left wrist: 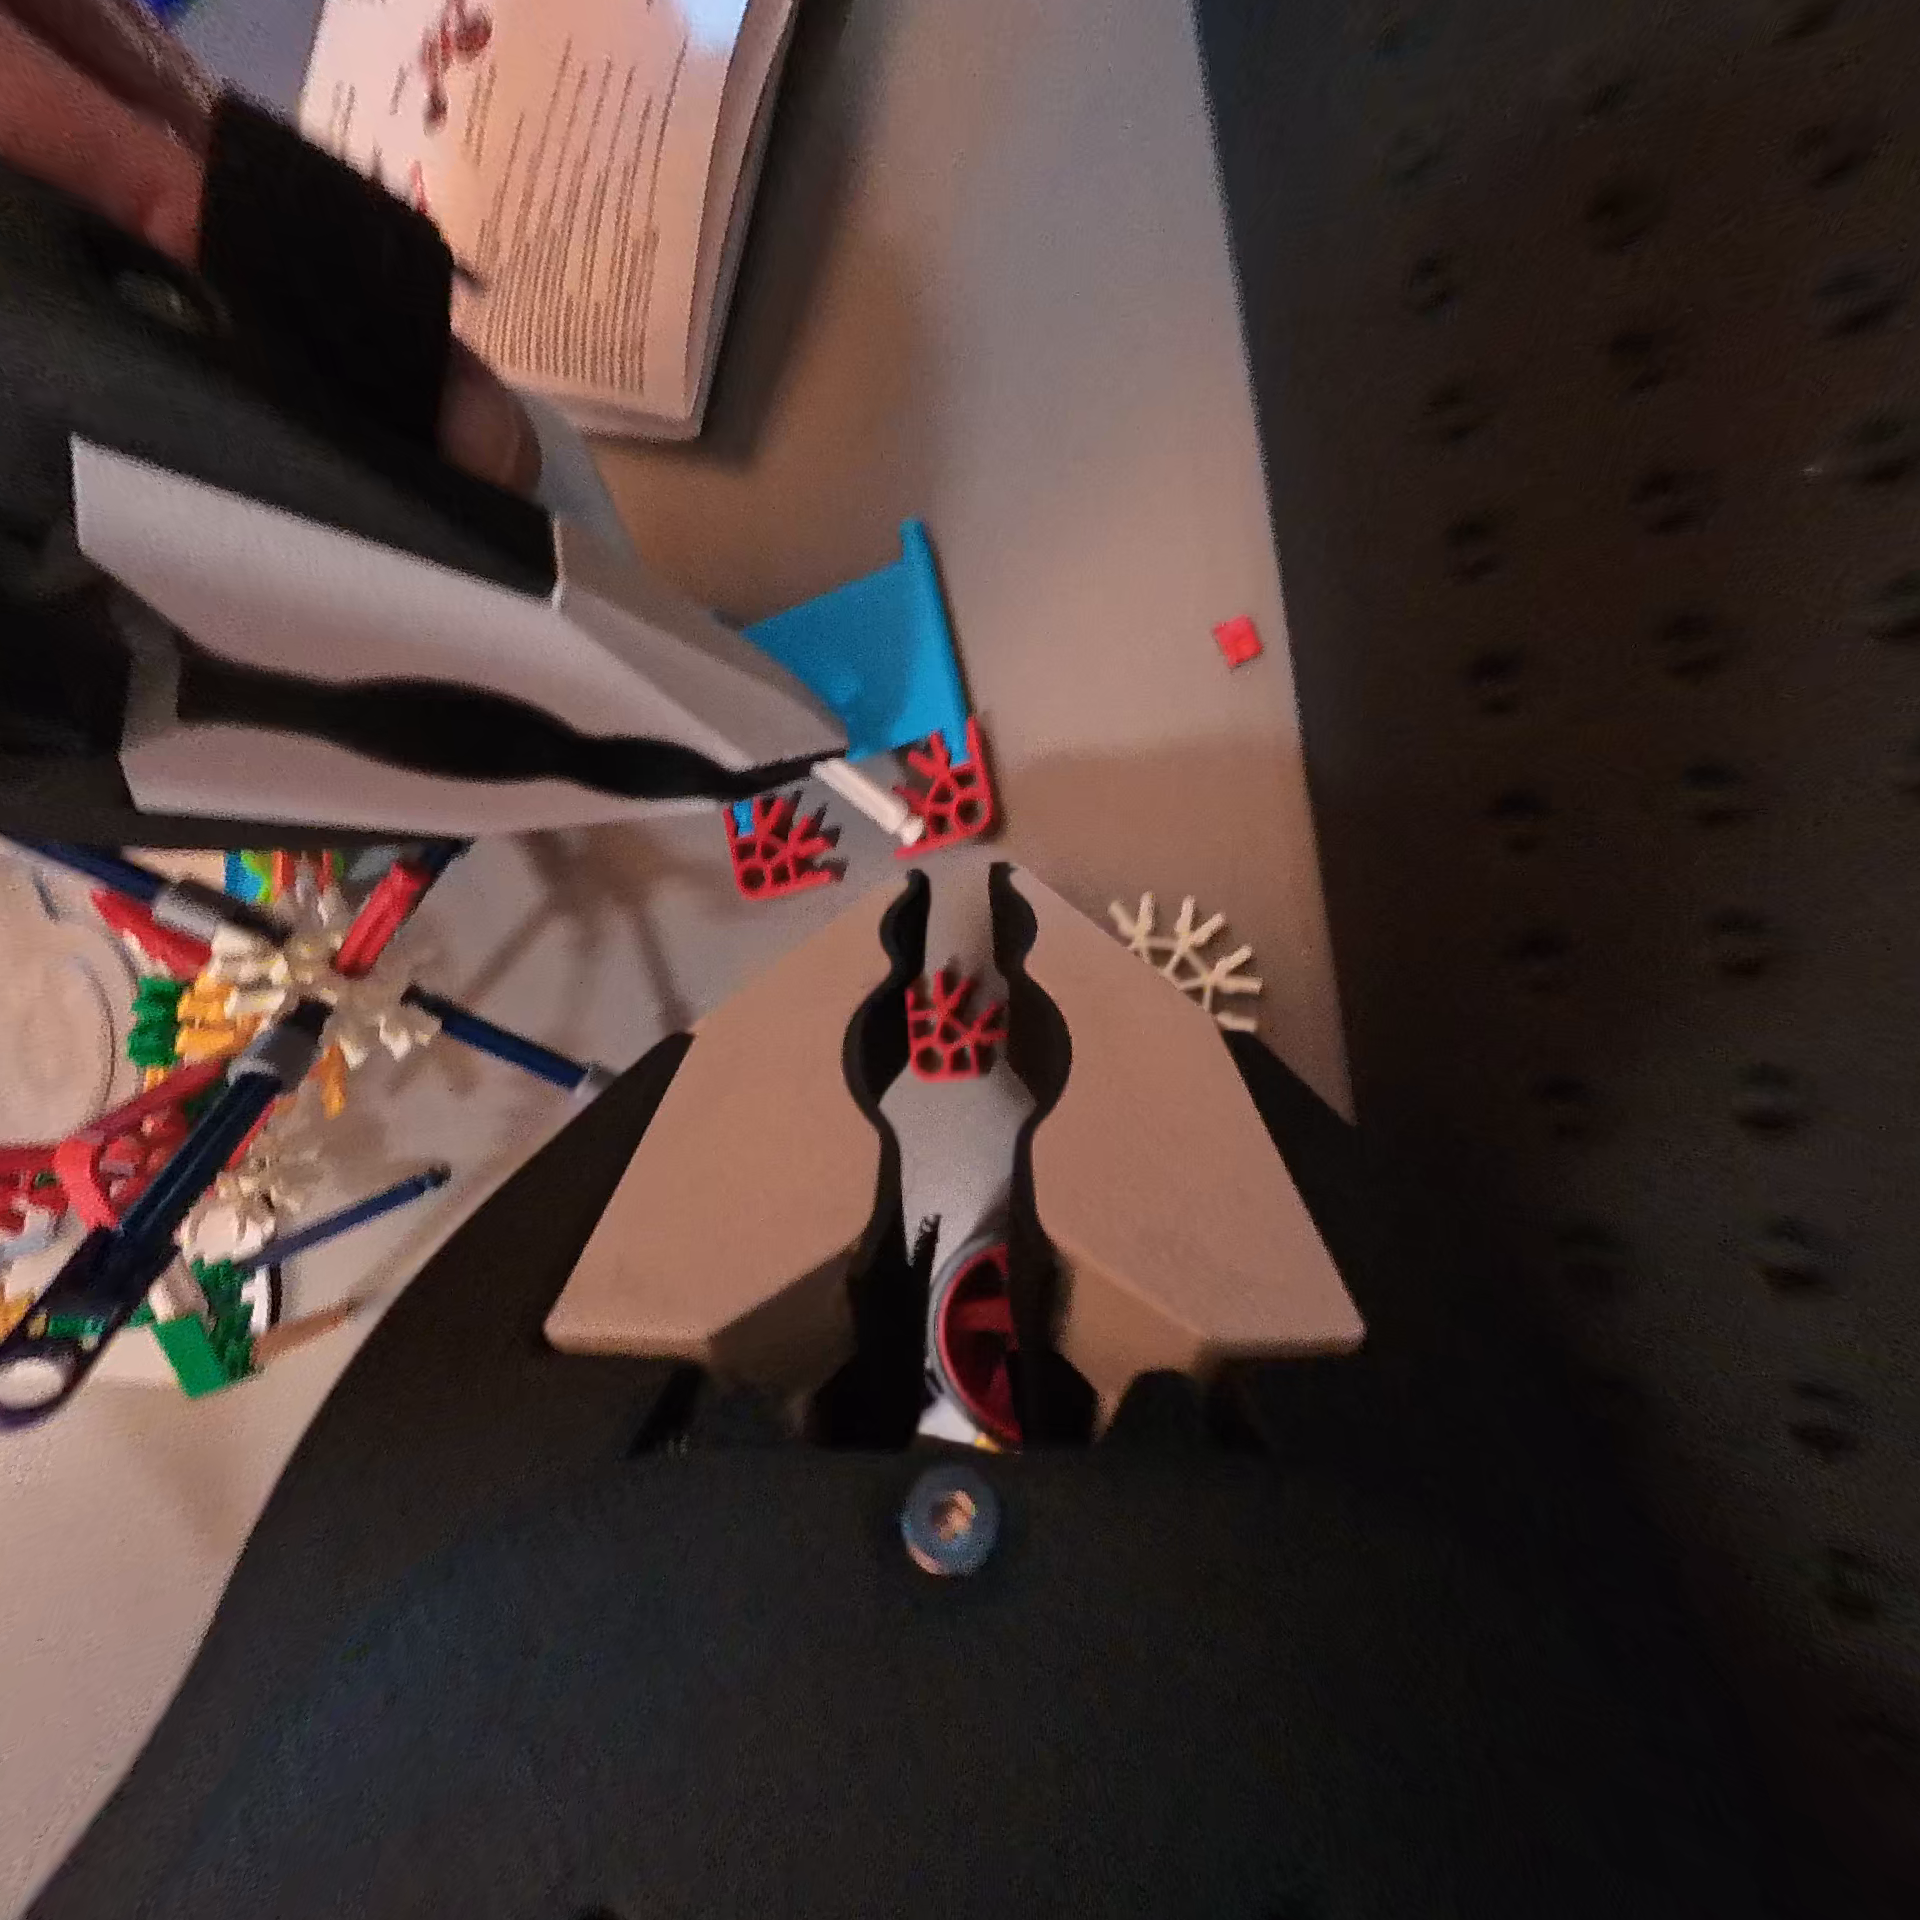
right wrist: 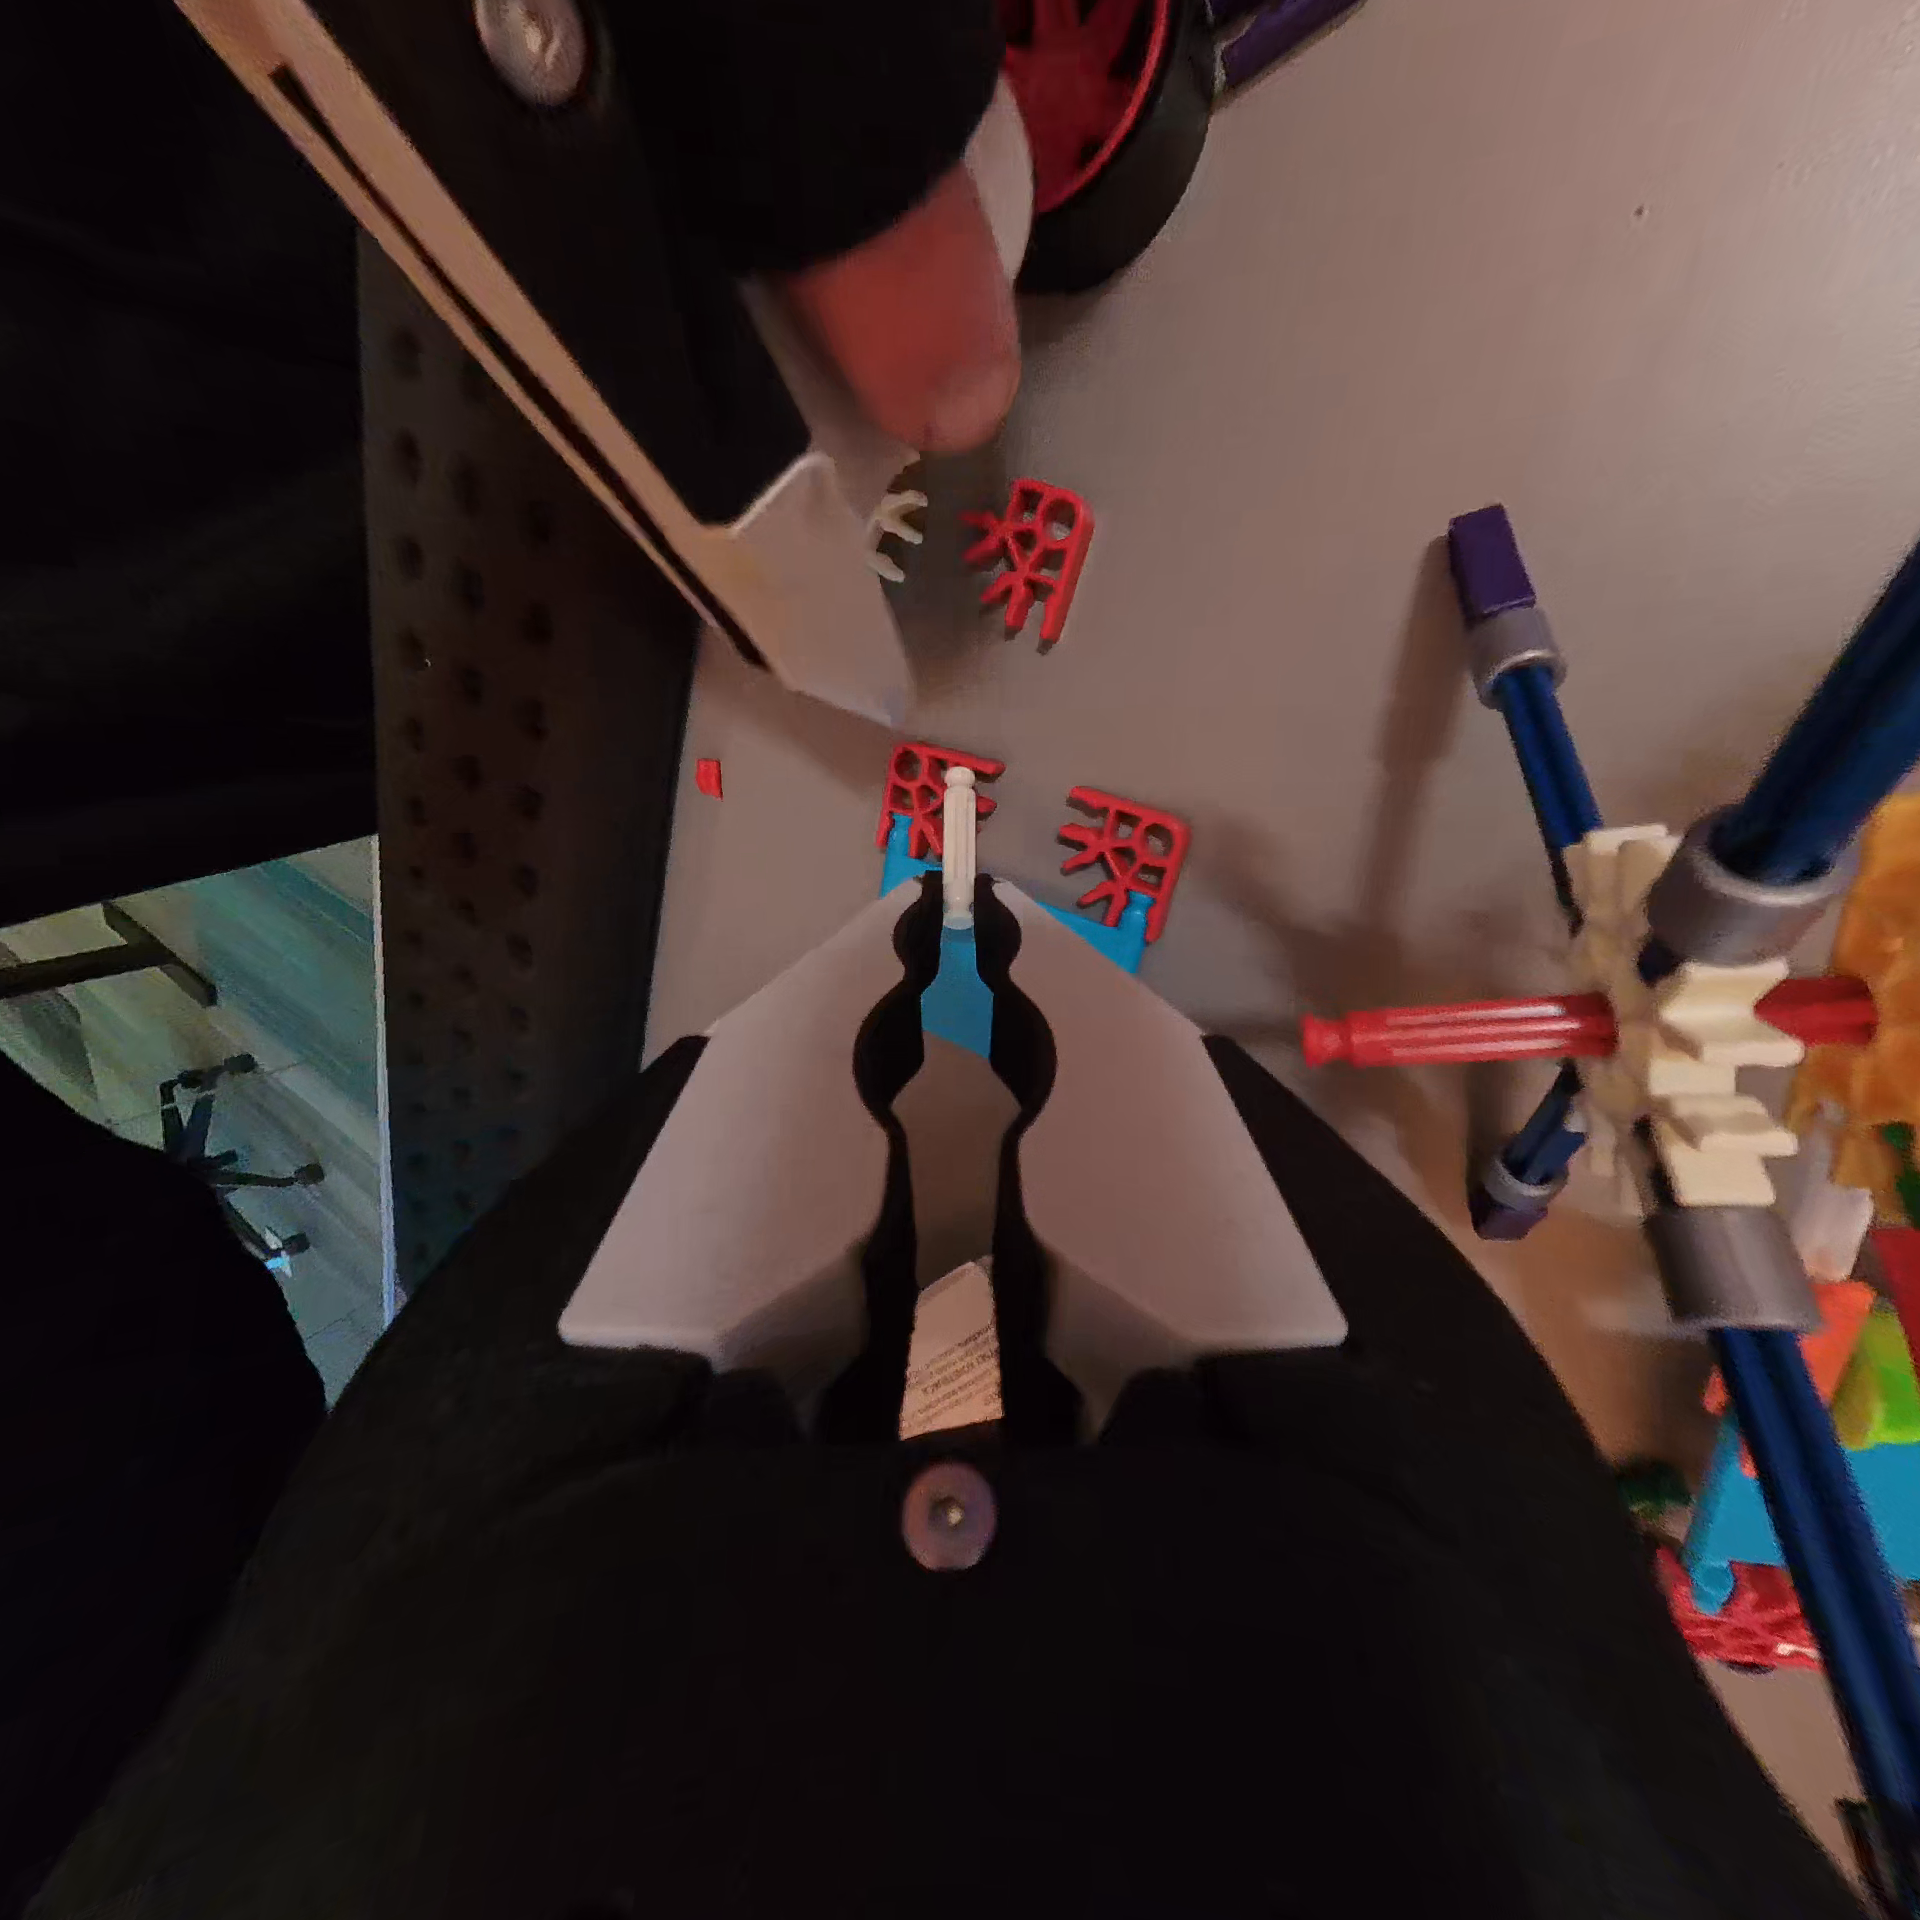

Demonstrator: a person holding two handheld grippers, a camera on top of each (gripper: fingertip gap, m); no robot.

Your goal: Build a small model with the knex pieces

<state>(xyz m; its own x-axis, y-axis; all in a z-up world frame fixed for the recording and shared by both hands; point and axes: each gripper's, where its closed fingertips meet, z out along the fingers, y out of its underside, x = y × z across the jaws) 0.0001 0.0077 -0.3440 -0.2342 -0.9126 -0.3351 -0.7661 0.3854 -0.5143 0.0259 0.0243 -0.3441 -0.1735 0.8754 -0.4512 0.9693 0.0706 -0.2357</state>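
Right gripper [right wrist: 956,902]: its fingers are pinched on a short white rod [right wrist: 958,842], held by one end at the very tips; the free end reaches out over a red square connector [right wrist: 920,795] clipped to one corner of a blue panel [left wrist: 883,649]. A second red connector [right wrist: 1127,847] sits on the panel's neighbouring corner, just right of the rod.

Left gripper [left wrist: 954,883]: its fingers stand slightly apart and grip nothing, the tips just short of the rod's free end. A loose third red connector [left wrist: 954,1023] lies on the grey table [left wrist: 1091,416] beneath the gap between them. A white snowflake connector [left wrist: 1190,961] lies to their right, near the table's edge.

An open book [left wrist: 561,197] rests at the far left, and a many-coloured rod-and-connector model [left wrist: 208,1060] at the near left.
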